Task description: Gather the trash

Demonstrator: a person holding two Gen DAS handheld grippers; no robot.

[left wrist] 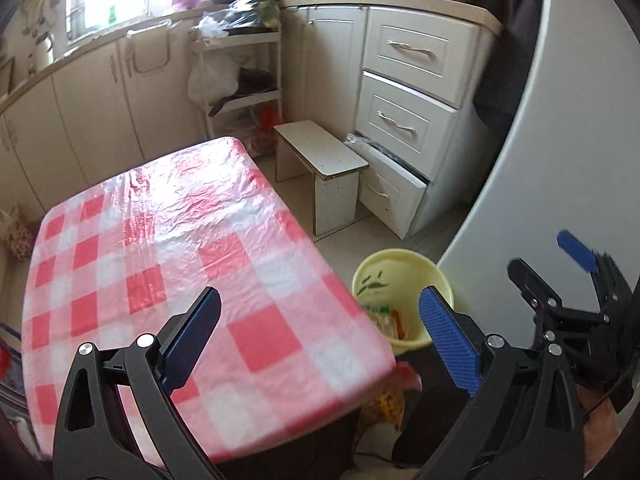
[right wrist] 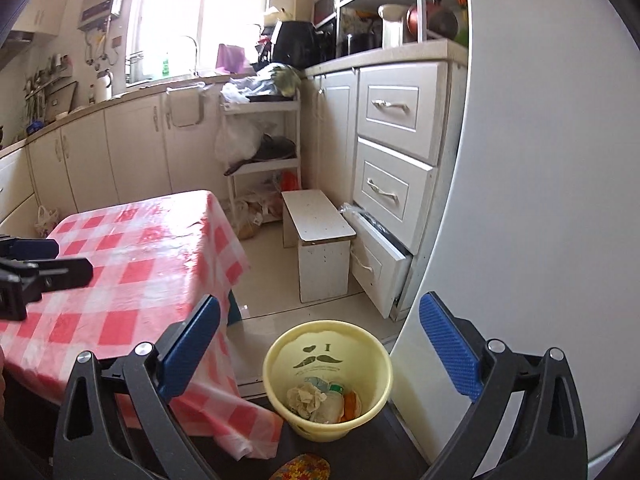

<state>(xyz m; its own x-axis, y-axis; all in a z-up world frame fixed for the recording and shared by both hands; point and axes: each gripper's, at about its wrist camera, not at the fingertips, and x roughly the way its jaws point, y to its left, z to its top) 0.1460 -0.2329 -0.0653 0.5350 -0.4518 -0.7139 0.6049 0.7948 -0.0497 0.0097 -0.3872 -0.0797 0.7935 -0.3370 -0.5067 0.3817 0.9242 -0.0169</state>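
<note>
A pale yellow bin (right wrist: 328,376) with a moustache print stands on the floor beside the table; it also shows in the left wrist view (left wrist: 402,300). Crumpled paper and wrappers (right wrist: 320,398) lie inside it. My right gripper (right wrist: 320,344) is open and empty, hovering above the bin. My left gripper (left wrist: 320,340) is open and empty over the near right corner of the table with the red-checked cloth (left wrist: 160,240). The right gripper also shows at the right of the left wrist view (left wrist: 560,272). The left gripper shows at the left edge of the right wrist view (right wrist: 40,264).
A small white stool (right wrist: 320,236) stands beyond the bin. White drawers (right wrist: 392,184) are to the right, the lowest one pulled open. A white fridge side (right wrist: 540,200) fills the right. A shelf rack (right wrist: 260,152) stands at the back.
</note>
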